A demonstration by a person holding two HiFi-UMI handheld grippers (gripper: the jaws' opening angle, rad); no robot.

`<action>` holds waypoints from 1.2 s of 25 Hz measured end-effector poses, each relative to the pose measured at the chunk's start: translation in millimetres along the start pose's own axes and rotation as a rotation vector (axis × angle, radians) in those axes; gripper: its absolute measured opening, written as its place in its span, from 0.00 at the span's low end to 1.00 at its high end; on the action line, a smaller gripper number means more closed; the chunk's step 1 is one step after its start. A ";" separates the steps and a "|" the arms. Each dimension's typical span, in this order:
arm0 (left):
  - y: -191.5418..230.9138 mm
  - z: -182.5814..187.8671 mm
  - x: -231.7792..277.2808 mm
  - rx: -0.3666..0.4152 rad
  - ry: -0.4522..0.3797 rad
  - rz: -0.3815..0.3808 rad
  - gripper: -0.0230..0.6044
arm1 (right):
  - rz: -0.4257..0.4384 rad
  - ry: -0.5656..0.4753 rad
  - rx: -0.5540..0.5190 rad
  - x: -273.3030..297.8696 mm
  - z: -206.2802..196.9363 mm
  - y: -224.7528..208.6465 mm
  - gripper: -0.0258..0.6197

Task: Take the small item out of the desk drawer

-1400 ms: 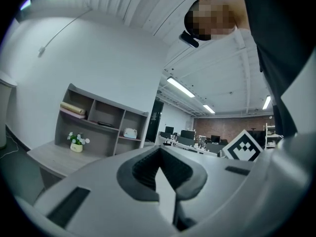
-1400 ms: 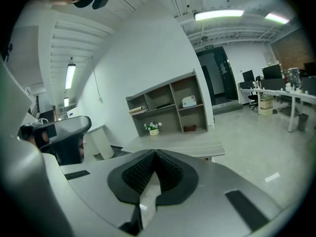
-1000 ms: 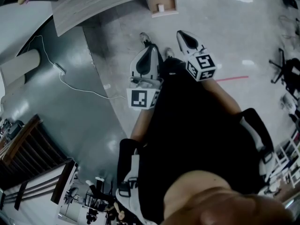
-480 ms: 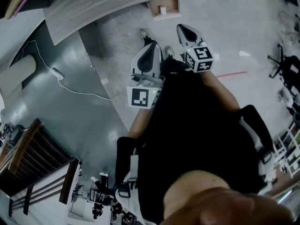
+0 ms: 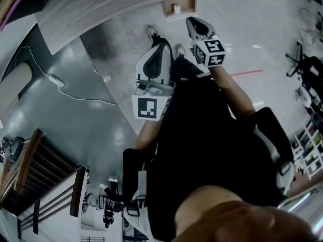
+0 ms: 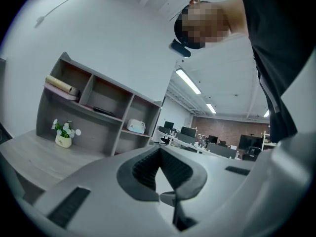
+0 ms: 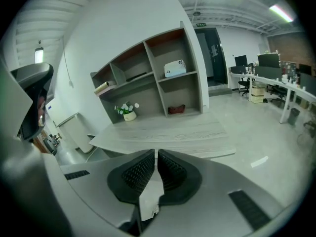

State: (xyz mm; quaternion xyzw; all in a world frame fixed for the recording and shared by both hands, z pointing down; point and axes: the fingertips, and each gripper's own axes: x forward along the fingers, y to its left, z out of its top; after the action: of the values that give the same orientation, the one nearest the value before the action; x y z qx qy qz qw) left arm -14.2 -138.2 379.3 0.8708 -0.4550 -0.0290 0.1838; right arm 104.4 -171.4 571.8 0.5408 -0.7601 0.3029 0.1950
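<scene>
Left hand-held gripper (image 6: 159, 148) and right hand-held gripper (image 7: 156, 152) are both pressed together, empty.

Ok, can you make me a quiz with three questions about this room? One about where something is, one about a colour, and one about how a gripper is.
1. Where is the small white item?
A. in the open drawer
B. in a cup
C. on a plate

2. What colour are the flowers in the pot?
A. red
B. white
C. blue

3. How is the right gripper?
A. wide open
B. shut on a ball
C. shut and empty

Answers:
1. A, because the head view shows the item lying inside the drawer.
2. B, because the right gripper view shows white blooms above the pot.
3. C, because in its own view the jaws meet with nothing between them.
</scene>
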 end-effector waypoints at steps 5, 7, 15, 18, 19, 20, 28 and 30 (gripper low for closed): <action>16.7 -3.3 9.6 -0.003 0.014 0.009 0.03 | -0.026 0.056 -0.005 33.8 -14.1 -9.1 0.04; 23.7 -3.8 13.4 -0.005 0.013 0.013 0.03 | -0.050 0.086 -0.008 50.7 -26.8 -19.1 0.04; 38.3 -3.0 26.9 -0.029 0.014 0.035 0.03 | -0.116 0.246 0.004 104.6 -85.6 -55.6 0.15; 41.8 -4.2 29.0 -0.028 0.019 0.033 0.03 | -0.145 0.303 -0.002 123.3 -109.4 -67.8 0.17; 43.3 -4.9 29.9 -0.025 0.021 0.031 0.03 | -0.151 0.317 -0.006 130.1 -116.2 -70.7 0.17; 44.6 -5.6 30.9 -0.021 0.022 0.027 0.03 | -0.158 0.331 -0.011 136.8 -122.6 -73.5 0.17; 55.6 -15.4 32.9 -0.020 0.032 0.028 0.03 | -0.213 0.400 -0.038 179.0 -173.8 -100.5 0.21; 57.9 -22.3 31.9 -0.029 0.043 0.031 0.03 | -0.225 0.419 -0.043 189.3 -185.1 -107.6 0.21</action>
State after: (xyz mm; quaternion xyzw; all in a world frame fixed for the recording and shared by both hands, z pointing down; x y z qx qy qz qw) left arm -35.9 -187.3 423.9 0.8614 -0.4639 -0.0141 0.2065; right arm 135.7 -205.3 853.8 0.5431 -0.6442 0.3688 0.3923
